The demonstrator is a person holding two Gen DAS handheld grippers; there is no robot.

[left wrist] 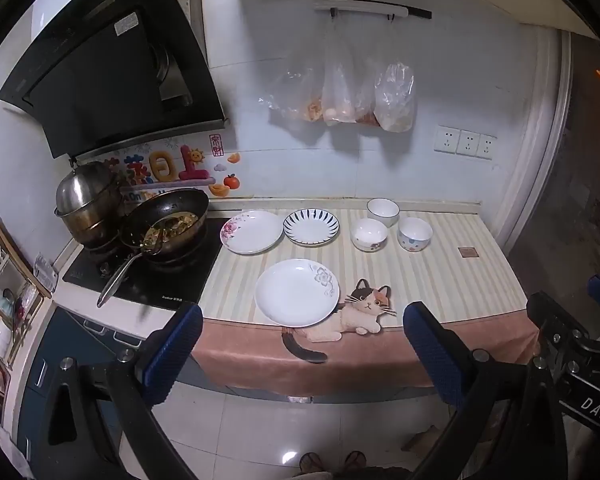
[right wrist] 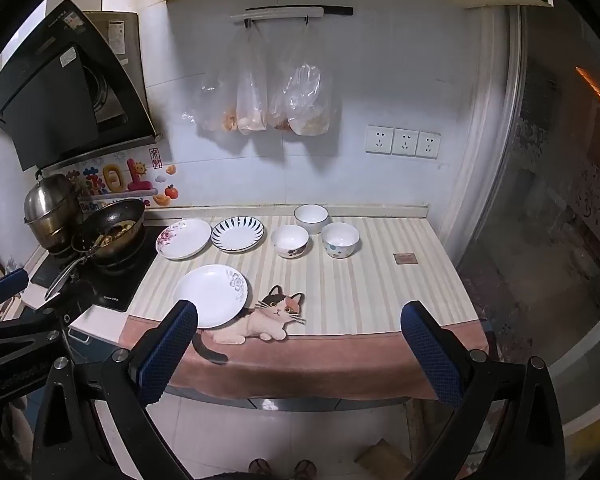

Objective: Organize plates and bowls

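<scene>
Kitchen desk [left wrist: 440, 276] at mid-frame has three white ceramic plates [left wrist: 297, 293] and three small white bowls [left wrist: 369, 233] laid apart, unstacked, while both hand-held grippers [left wrist: 302, 354] [right wrist: 300, 350] hover spread wide and empty, probably lining up.

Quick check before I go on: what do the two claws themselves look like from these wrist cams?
Both match: the left claw and right claw each have two blue, ribbed pads on black angular frames with silver bolts. In the left view the right claw's body reads "DAS" in white. No cables or sleeves show.
</scene>
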